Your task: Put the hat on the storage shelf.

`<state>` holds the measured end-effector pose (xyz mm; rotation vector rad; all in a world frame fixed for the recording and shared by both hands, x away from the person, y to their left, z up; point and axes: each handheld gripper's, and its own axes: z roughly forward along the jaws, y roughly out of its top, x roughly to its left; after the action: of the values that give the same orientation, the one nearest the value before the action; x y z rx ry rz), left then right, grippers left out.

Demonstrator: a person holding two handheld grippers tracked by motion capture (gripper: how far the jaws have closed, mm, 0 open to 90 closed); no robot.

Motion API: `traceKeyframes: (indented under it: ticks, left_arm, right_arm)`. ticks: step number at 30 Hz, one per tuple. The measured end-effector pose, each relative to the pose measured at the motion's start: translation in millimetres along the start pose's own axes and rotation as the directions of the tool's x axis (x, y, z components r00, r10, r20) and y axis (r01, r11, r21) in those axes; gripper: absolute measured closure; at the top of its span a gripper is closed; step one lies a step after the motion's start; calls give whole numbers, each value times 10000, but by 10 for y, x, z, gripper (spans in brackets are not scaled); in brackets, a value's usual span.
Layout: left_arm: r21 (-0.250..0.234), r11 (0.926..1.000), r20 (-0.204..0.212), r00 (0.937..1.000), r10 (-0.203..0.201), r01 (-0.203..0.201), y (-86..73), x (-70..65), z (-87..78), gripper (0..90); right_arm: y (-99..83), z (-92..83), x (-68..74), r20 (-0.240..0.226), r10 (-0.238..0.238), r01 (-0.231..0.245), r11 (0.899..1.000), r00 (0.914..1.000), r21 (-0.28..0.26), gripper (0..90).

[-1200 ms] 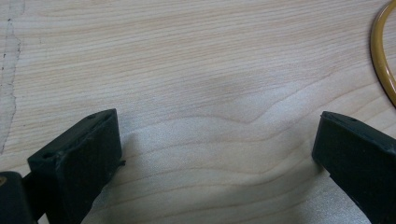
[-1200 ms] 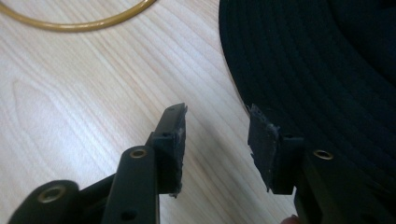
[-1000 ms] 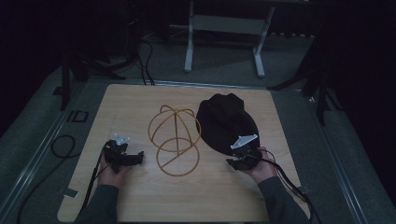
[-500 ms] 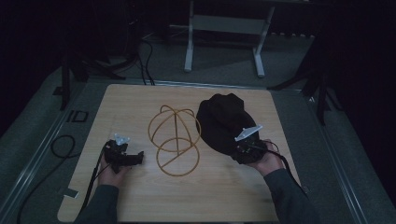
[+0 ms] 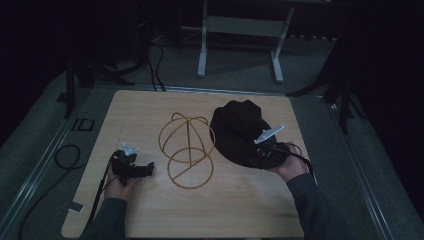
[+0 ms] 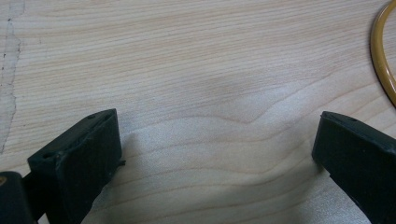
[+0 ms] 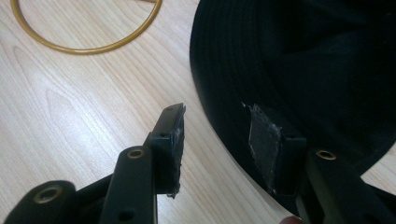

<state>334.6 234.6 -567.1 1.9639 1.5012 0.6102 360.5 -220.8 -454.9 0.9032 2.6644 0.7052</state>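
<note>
A black brimmed hat (image 5: 237,127) lies on the right half of the wooden table (image 5: 250,210). Beside it, mid-table, stands a gold wire hat frame (image 5: 187,150). My right gripper (image 5: 257,158) hovers at the hat's near brim. In the right gripper view the hat (image 7: 303,56) runs under the right jaw and its brim edge passes between the jaws; the gripper (image 7: 215,126) is open, pads touching nothing. The frame's ring (image 7: 84,49) lies further off. My left gripper (image 5: 148,170) rests on the table left of the frame, open (image 6: 215,154) over bare wood, with the ring (image 6: 380,60) at the edge.
Cables trail from both grippers toward the table's front edge. A white metal stand (image 5: 240,30) sits on the dark floor beyond the table. A cable loop (image 5: 67,157) lies on the floor at the left.
My right gripper has risen and moved away from the person, from beside the hat's near edge to over its brim. The left gripper, hat and wire frame have stayed put.
</note>
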Motion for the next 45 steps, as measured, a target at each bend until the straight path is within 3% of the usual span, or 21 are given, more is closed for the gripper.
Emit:
traceKeyframes:
  ticks: [14,23,34,45]
  left_arm:
    - [-22,10000,-14,10000,-27,27,-1,-3,1,16]
    - [-22,10000,-20,10000,-2,2,-1,-2,1,16]
    - [-7,10000,-18,10000,17,-17,-1,0,0,16]
    - [-21,10000,-10,10000,-17,17,-2,-3,1,16]
  right_arm:
    - [83,-184,-127,331,39,-45,9999,9994,156,507]
    - [122,-258,-255,573,376,-393,9988,9976,277,493]
    - [170,-256,-403,852,591,-636,9966,9946,514,452]
    - [209,-189,-549,836,781,-850,9930,9934,822,423]
